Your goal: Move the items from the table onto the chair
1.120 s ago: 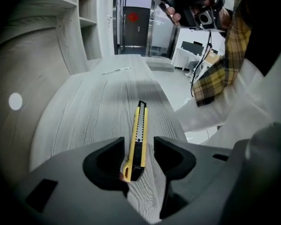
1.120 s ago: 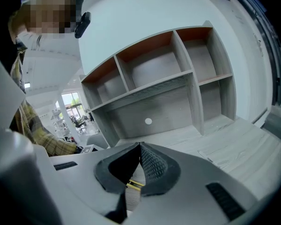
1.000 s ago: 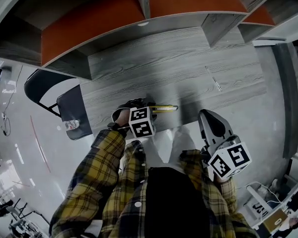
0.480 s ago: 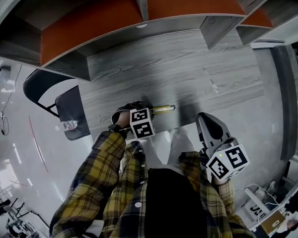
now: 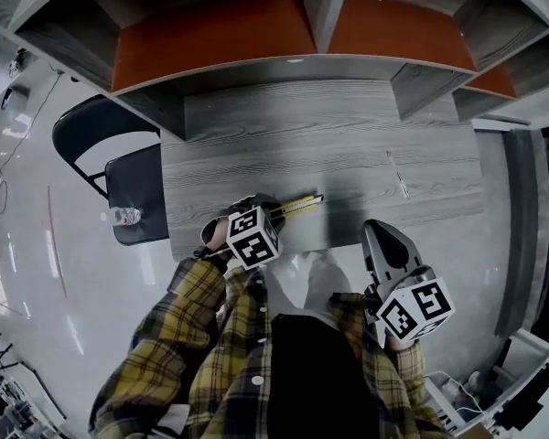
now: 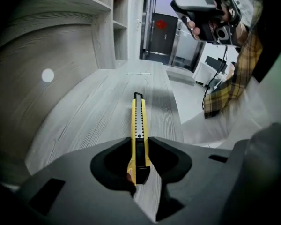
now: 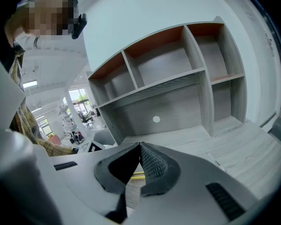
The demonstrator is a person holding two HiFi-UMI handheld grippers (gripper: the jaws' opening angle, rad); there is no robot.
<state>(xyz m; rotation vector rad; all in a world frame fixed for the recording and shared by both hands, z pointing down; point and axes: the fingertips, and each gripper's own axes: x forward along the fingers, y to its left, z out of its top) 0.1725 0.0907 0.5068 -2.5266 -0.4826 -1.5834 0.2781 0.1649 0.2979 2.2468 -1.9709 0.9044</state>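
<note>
A yellow utility knife (image 5: 298,205) is at the near edge of the grey table (image 5: 329,135). My left gripper (image 5: 267,207) has just been closing and is now shut on the knife's rear end (image 6: 139,156). The blade end points away over the table top. My right gripper (image 5: 378,234) hovers just off the table's near edge, shut with nothing in it (image 7: 139,147). A black chair (image 5: 145,174) stands left of the table, with a small clear bottle (image 5: 124,215) on its seat. A thin pen (image 5: 398,173) lies on the table's right part.
Grey shelving with orange back panels (image 5: 220,35) rises behind the table. The right gripper (image 6: 196,6) shows high in the left gripper view. Glossy floor (image 5: 37,273) lies left of the chair; a low cabinet (image 5: 531,208) stands to the right.
The knife has tilted from lying along the table edge to pointing up and right. The head view has shifted and shows more of the chair. The right gripper has barely moved.
</note>
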